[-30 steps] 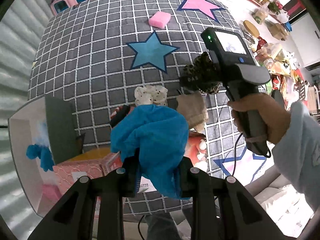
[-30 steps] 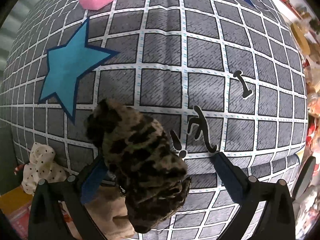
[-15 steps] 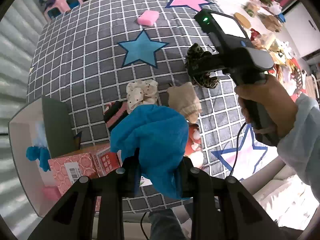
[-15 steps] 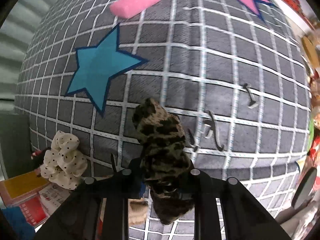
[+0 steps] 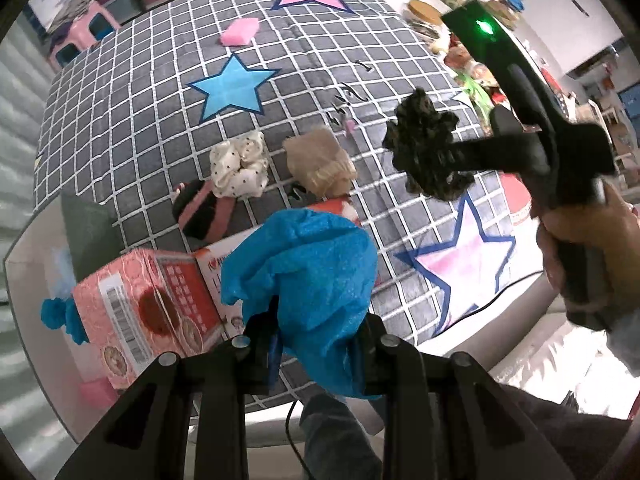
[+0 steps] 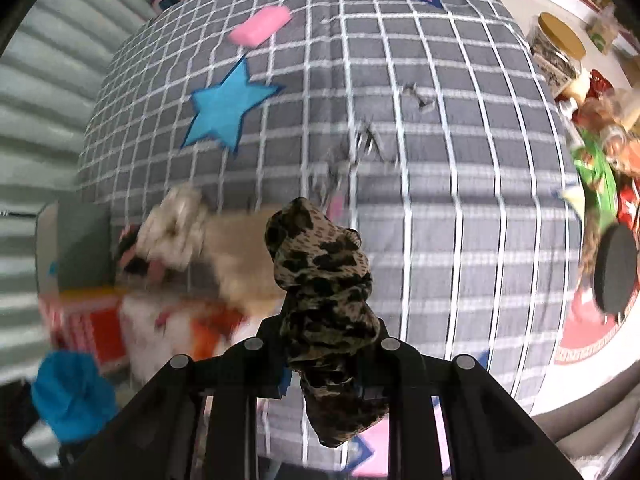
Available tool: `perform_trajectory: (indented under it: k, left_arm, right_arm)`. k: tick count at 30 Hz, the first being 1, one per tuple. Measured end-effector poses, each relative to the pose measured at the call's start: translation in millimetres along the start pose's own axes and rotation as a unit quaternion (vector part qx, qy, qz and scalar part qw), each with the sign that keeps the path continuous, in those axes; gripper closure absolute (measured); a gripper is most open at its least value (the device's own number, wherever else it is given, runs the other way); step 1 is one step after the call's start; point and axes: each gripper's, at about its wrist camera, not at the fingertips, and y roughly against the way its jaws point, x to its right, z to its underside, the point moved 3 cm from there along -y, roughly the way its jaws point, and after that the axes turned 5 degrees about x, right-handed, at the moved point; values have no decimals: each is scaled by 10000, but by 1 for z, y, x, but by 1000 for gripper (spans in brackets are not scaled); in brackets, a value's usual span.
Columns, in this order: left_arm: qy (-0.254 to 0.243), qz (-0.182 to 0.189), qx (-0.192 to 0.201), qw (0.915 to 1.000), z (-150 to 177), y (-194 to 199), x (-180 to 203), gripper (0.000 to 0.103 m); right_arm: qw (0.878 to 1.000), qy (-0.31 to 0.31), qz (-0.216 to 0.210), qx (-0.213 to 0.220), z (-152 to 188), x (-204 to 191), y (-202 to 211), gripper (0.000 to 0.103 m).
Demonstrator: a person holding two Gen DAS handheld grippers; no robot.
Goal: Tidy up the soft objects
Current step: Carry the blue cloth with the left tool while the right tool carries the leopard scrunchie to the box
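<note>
Two grippers are each clamped on a soft thing above a grey checked quilt (image 5: 132, 92) printed with stars. At the bottom centre of the left wrist view, the left gripper (image 5: 316, 346) has its jaws drawn in close on a bright blue cloth (image 5: 308, 292), which bulges up and out between the fingers. At the right of that same frame, a hand (image 5: 588, 240) holds the right gripper (image 6: 328, 354), whose jaws are pinched tight on a leopard-print scrunchie (image 6: 324, 300); in the right wrist view the scrunchie stands up from between the fingers at lower centre, clear of the quilt.

Lying on the quilt at mid-frame of the left wrist view are a cream dotted scrunchie (image 5: 238, 168), a beige knitted piece (image 5: 322, 162) just to its right, and a black and pink item (image 5: 204, 212) touching the cream one from below left. A pink sponge (image 5: 240, 32) sits well apart near the upper centre. At lower left a pink patterned box (image 5: 144, 312) lies beside a white bin (image 5: 24, 264), where something blue (image 5: 64, 318) shows, perhaps another cloth; the fisheye edge makes that hard to read. The right wrist view is smeared along its left side.
</note>
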Motion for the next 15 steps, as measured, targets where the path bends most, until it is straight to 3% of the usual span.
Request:
perform_trajectory:
  k: [6, 15]
  left_arm:
    - [-72, 74, 93, 9999, 26, 11, -6, 73]
    - [220, 0, 330, 9992, 66, 33, -35, 73]
  right_arm:
    - [9997, -27, -204, -137, 58, -25, 14, 79]
    - [9980, 338, -428, -304, 106, -87, 25, 79]
